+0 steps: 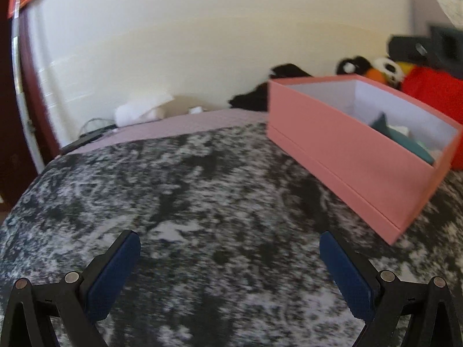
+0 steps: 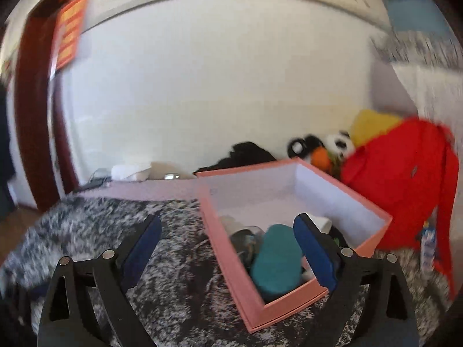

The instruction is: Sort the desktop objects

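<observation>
now both sets of tongs spread wide and empty: left tongs (image 1: 230, 263) over bare mottled blanket (image 1: 202, 190), right tongs (image 2: 227, 248) hovering at the near corner of the pink box (image 2: 231, 263). inside the box, a teal pouch (image 2: 276, 263) lying against the near wall, beside something clear, hard to make out. probably soft and light, squashing under the pads, so best pinched across its narrow middle. box likely thin card, light, prone to sliding on the fuzzy blanket.
</observation>
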### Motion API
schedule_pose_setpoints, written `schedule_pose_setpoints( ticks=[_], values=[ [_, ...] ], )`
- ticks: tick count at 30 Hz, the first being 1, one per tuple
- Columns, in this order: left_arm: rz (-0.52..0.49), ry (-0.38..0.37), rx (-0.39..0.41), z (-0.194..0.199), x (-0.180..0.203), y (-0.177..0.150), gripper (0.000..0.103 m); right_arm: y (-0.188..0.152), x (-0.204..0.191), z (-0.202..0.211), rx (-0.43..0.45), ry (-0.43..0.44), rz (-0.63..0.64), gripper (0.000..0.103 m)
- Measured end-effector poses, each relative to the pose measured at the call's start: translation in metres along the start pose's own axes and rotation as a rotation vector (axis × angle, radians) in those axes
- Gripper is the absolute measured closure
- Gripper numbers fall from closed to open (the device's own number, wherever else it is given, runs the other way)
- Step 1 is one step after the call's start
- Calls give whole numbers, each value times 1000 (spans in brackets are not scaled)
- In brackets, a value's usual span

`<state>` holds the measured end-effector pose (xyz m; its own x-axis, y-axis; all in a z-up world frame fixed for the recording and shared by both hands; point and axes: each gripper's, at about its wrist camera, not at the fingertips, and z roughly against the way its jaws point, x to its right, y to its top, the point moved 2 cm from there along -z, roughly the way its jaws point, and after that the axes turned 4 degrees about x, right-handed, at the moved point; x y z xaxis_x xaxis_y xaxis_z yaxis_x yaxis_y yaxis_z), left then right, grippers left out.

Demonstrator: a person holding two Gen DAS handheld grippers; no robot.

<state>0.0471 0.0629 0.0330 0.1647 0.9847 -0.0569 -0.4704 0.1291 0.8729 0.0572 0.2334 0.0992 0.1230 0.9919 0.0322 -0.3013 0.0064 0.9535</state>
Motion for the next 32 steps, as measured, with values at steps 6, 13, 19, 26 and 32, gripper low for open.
schedule_pose_setpoints(
  ticks=[6, 13, 19, 26, 32],
  values=[
    [111, 66, 23, 8, -41, 9, 1, 2, -43, 26, 37, 31, 51, 6],
    [238, 163, 34, 13, -81, 11, 1, 3, -76, 24, 43, 50, 55, 5],
    [144, 291, 72, 16, -86, 8, 1, -1, -103, 19, 46, 58, 125, 5],
    [87, 302, 100, 21, -86, 6, 1, -5, -122, 13, 40, 71, 145, 5],
    [74, 308, 117, 26, -86, 6, 1, -9, -135, 8, 29, 82, 154, 5]
  ],
)
